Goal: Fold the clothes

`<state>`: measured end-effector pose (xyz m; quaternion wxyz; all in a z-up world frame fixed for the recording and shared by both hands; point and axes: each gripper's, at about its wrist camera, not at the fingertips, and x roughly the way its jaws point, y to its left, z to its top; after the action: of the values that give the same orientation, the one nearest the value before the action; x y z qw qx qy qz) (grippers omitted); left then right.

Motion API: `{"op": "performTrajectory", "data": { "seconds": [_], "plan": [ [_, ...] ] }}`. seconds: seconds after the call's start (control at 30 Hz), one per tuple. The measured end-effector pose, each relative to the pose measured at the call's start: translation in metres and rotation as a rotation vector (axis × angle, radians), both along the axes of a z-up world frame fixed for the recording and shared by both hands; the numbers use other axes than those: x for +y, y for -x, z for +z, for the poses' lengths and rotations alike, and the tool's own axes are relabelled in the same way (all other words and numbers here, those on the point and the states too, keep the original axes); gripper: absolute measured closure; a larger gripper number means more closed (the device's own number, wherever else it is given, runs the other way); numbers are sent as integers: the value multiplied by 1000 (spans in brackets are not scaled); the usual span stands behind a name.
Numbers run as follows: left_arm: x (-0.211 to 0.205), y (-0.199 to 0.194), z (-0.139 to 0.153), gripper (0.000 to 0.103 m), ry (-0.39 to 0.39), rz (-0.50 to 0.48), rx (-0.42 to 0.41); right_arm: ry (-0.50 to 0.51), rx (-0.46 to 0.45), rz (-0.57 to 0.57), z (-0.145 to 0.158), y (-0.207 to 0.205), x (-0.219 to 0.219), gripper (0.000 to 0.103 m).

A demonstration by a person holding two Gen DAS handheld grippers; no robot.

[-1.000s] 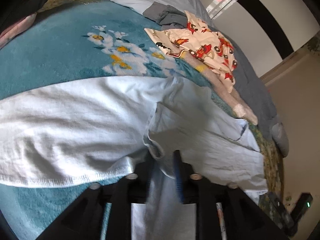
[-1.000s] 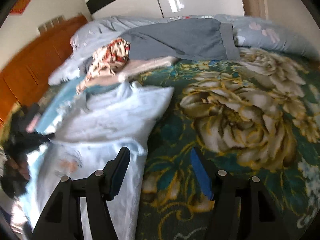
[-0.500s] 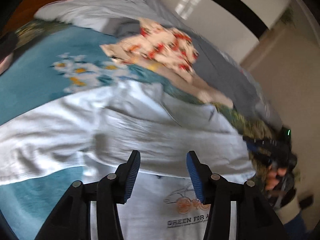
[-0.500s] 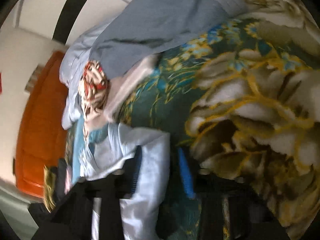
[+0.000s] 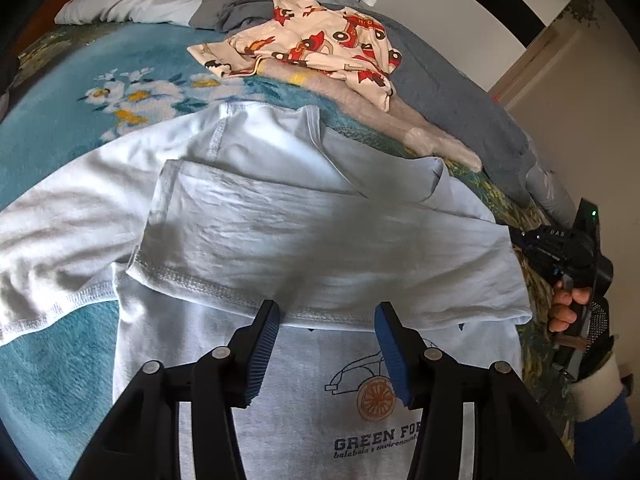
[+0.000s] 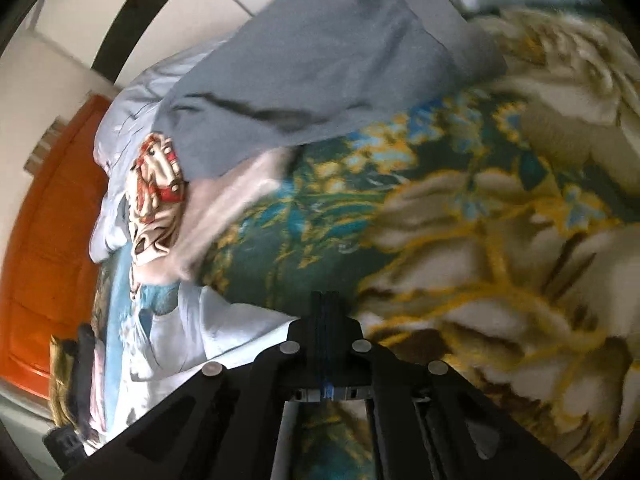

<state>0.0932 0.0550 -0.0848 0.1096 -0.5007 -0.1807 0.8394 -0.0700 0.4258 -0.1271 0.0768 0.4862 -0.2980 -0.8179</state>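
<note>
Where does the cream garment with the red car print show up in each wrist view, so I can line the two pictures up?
Left wrist view: the car-print garment lies at top centre, beyond the light blue T-shirt.
Right wrist view: it sits bunched at the left, rotated by the camera's roll.
Shared landmark: the grey cloth right next to it in both views.

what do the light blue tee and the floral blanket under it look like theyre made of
Light blue tee: looks like thin cotton jersey, matte, with soft wrinkles, overlock-stitched hems and a flat printed car graphic.
Floral blanket: looks like plush fleece or mink-type pile, probably synthetic; the surface is fuzzy and the flower edges are soft. Exact fibre cannot be told.
</note>
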Motion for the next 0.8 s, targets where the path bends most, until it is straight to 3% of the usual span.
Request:
{"op": "performTrajectory", "data": {
  "seconds": [0.03,0.13,0.27,0.43,0.63,0.7,0.8],
  "plan": [
    [-2,-1,2,49,-11,6,0,2,3,1,1,-2,2,103],
    [-17,-6,13,49,-53,57,47,-124,66,54,23,-14,-9,101],
    [-49,-14,21,43,-98,146,83,-147,161,185,52,-42,-41,101],
    [-75,-20,13,43,-127,197,48,-217,182,349,48,-80,-92,101],
    [-93,-32,1,43,-190,242,23,-267,95,299,15,-104,-79,93],
    [-97,-40,3,43,-211,247,29,-200,89,253,16,-104,-71,93],
    [-112,-63,14,43,-222,299,79,-182,135,221,32,-115,-76,91]
  ]
}}
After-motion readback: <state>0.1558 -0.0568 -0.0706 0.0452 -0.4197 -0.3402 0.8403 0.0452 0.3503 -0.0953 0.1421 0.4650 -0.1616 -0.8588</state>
